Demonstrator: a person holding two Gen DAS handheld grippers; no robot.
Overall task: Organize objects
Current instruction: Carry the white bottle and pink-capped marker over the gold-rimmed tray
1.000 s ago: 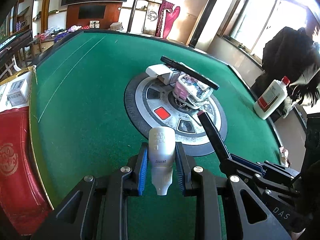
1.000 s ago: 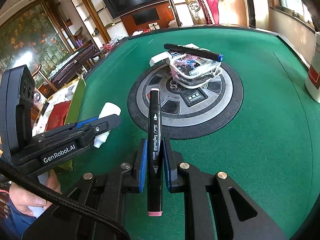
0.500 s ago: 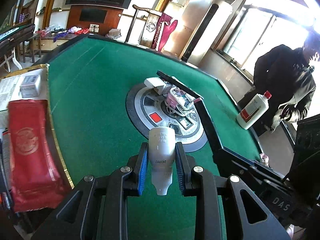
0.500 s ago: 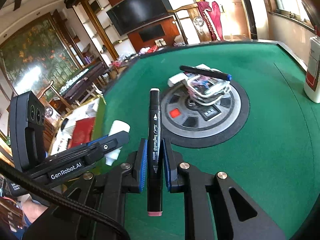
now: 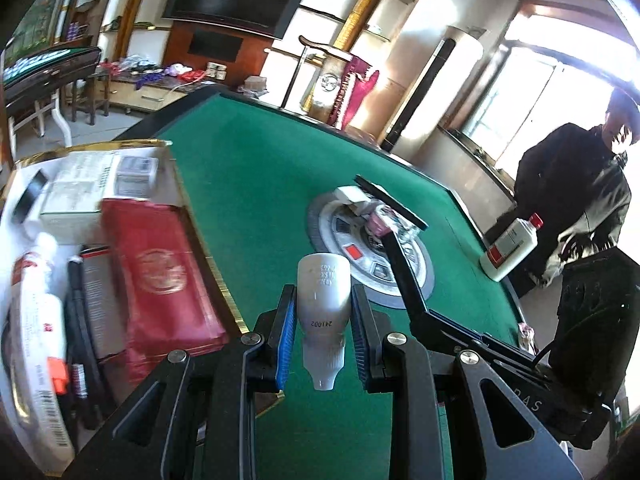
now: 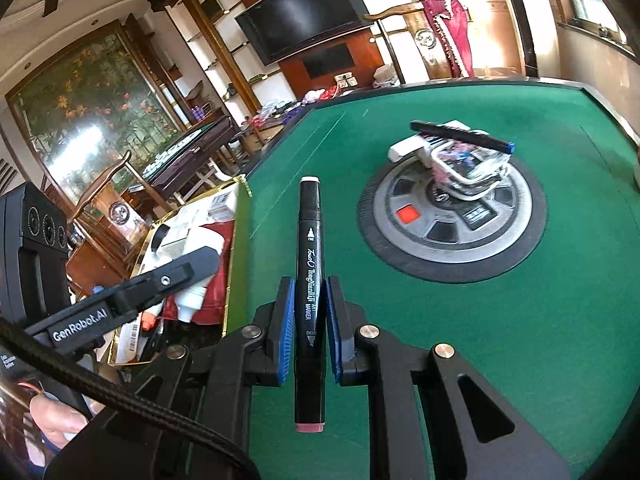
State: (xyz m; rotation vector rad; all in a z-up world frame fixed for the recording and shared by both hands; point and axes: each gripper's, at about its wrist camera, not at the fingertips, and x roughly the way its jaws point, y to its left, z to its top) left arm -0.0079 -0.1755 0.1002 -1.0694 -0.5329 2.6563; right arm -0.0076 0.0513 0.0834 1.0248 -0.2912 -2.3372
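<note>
In the left wrist view, bottom centre, the left claw [image 5: 323,336] is clamped on a small white bottle [image 5: 323,312], blue pads pressing its 2 sides, its narrow nozzle end pointing toward the camera and its broad end away. In the right wrist view, bottom centre, the right claw [image 6: 308,328] is clamped on a black marker [image 6: 310,280] that runs straight up the frame, its pink end nearest the camera and its pale end farthest. Both claws hang over the near part of the green worktop [image 5: 260,184]. At the left of the left wrist view, just beside the worktop's edge, a gold-rimmed tray [image 5: 224,280] holds a red packet [image 5: 156,276], white boxes, a white tube with an orange cap and dark pen-like things, blurred. Farther out, at mid-frame, a round grey panel [image 6: 452,216] with a red button is set into the worktop; on it sits a clear packet [image 6: 468,168] touching a white box, with a black pen [image 6: 460,134] lying across the top. At the right edge of the left wrist view a white bottle with a red cap [image 5: 512,246] stands near the worktop's far rim, and a person in dark clothing [image 5: 572,200] stands behind it.
</note>
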